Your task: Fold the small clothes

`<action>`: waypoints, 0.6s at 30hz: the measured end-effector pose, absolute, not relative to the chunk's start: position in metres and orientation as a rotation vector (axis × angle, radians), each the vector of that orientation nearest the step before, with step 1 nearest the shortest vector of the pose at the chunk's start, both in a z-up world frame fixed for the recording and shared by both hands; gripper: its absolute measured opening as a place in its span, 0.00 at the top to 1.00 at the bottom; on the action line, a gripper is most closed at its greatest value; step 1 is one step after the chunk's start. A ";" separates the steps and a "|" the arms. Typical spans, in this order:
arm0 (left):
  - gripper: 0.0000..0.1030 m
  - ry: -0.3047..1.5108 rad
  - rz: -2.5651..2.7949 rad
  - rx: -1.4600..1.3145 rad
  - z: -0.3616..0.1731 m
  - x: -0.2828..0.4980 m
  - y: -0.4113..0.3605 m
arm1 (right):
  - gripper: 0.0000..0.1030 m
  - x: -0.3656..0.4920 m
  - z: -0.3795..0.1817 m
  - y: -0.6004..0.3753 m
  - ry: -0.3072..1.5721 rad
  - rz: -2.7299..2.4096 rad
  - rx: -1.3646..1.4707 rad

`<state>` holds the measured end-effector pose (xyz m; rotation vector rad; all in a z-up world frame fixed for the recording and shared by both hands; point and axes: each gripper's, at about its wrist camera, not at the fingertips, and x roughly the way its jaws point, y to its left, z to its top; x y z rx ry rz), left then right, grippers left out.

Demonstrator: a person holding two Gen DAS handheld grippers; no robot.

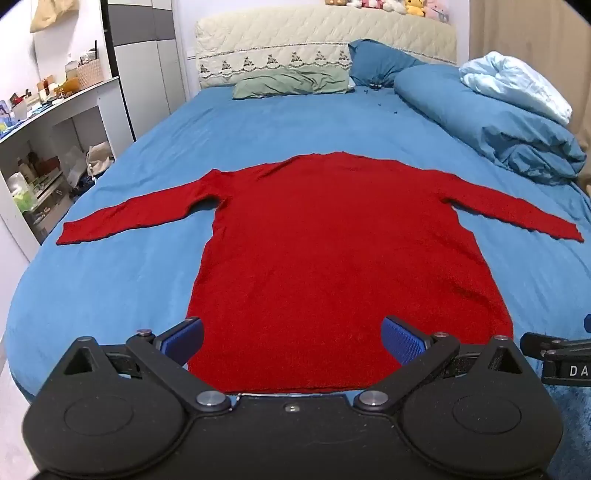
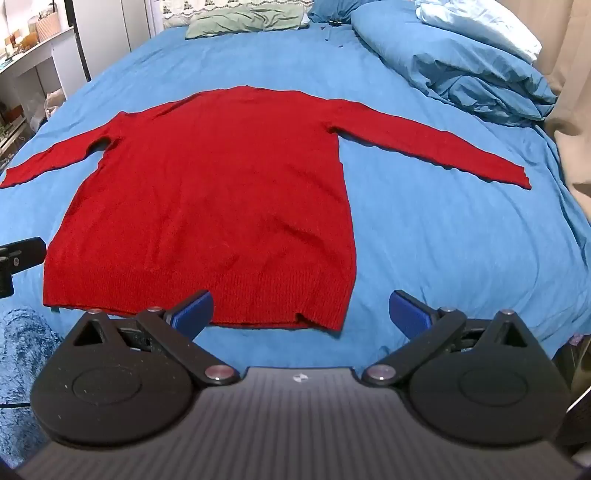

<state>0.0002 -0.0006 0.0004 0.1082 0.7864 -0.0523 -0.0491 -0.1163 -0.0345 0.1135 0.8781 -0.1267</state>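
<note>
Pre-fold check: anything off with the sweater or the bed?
Mostly fine. The red sweater lies flat, sleeves out. One small nick or curl shows in its hem near the right corner. Dark specks sit on the sheet by the pillows.

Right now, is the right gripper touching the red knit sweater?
Apart. The right wrist view shows the right gripper open above the red knit sweater, its blue pads clear of the hem.

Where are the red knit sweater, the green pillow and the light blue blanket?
red knit sweater point(image 1: 332, 240): left wrist view, chest.
green pillow point(image 1: 291, 83): left wrist view, middle.
light blue blanket point(image 2: 476, 26): right wrist view, top fold.
</note>
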 end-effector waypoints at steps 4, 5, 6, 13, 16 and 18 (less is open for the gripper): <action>0.00 0.772 -0.071 0.069 0.004 -0.001 0.005 | 0.00 -0.049 -0.035 -0.116 0.874 -0.126 0.114; 0.00 0.771 -0.073 0.070 0.004 -0.001 0.006 | 0.00 -0.049 -0.035 -0.116 0.876 -0.126 0.115; 0.00 0.770 -0.076 0.070 0.005 -0.001 0.007 | 0.00 -0.048 -0.036 -0.116 0.876 -0.126 0.116; 0.00 0.775 -0.082 0.066 0.013 -0.005 0.012 | 0.00 -0.048 -0.027 -0.115 0.873 -0.128 0.113; 0.00 0.768 -0.076 0.064 0.003 -0.004 0.009 | 0.00 -0.049 -0.028 -0.114 0.870 -0.128 0.112; 0.00 0.766 -0.075 0.059 0.004 -0.004 0.010 | 0.00 -0.050 -0.026 -0.114 0.870 -0.128 0.110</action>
